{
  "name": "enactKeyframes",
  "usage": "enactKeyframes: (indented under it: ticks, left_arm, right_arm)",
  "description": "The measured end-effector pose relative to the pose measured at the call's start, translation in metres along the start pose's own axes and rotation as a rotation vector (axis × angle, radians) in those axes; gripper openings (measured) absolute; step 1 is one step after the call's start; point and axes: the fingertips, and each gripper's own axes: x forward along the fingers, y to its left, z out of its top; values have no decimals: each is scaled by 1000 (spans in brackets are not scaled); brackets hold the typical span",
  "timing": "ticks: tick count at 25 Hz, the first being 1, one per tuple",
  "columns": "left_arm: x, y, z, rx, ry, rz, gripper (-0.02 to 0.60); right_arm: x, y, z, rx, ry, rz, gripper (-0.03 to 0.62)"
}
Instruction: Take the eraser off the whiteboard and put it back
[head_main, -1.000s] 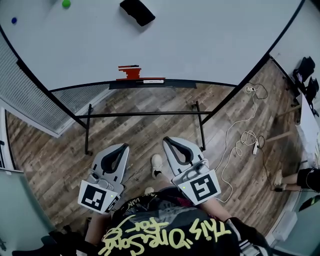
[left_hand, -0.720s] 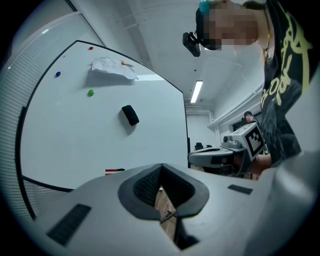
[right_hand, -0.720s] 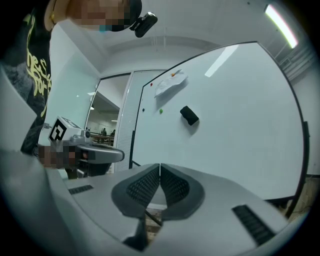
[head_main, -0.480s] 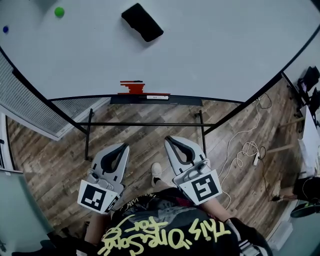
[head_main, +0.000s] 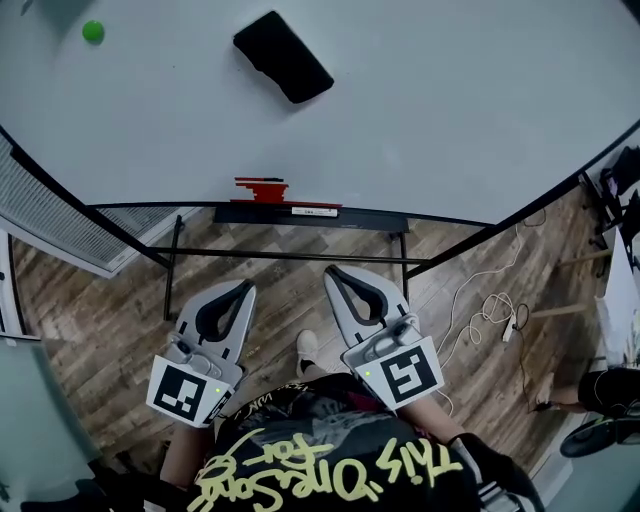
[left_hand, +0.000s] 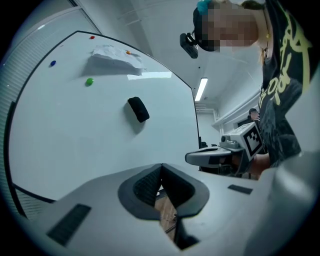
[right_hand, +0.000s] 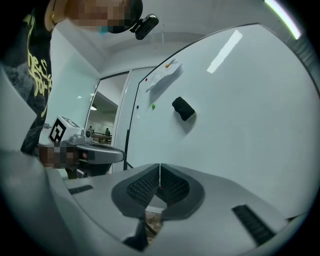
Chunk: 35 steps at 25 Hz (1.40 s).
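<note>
I hold my left tongs (head_main: 246, 289) and right tongs (head_main: 331, 271) side by side, both closed on nothing, pointing at the whiteboard (head_main: 460, 100). The black eraser (head_main: 283, 56) sticks tilted on the whiteboard, high up, well apart from both tongs.

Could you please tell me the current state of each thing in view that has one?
eraser: stuck on the whiteboard, untouched.
left gripper: shut, empty.
right gripper: shut, empty.
green magnet: stuck on the whiteboard.
paper sheet: pinned to the whiteboard, crumpled.
red items: lying on the tray.
</note>
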Motion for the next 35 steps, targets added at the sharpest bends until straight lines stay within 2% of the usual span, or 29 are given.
enactKeyframes:
  ticks: [4, 12, 15, 19, 23, 26, 35]
  left_arm:
    - [14, 8, -1, -27, 10, 13, 6]
    - [38, 23, -3, -29, 0, 44, 8]
    - [46, 30, -2, -62, 19, 70, 8]
    - [56, 38, 6, -42, 1, 86, 6]
    - [60, 43, 6, -24, -8, 77, 8]
    - [59, 47, 6, -54, 3, 75, 8]
    - [46, 69, 11, 2, -8, 40, 8]
  right_arm:
    - [9, -14, -5, 6, 13, 6, 11]
    - [29, -34, -13, 8, 29, 41, 11]
    - [37, -43, -11, 4, 36, 53, 11]
    - [47, -54, -2, -6, 15, 53, 11]
    - [52, -61, -1, -11, 16, 47, 11]
    - [57, -61, -2, -11, 17, 34, 11]
    - [69, -50, 10, -39, -11, -22, 11]
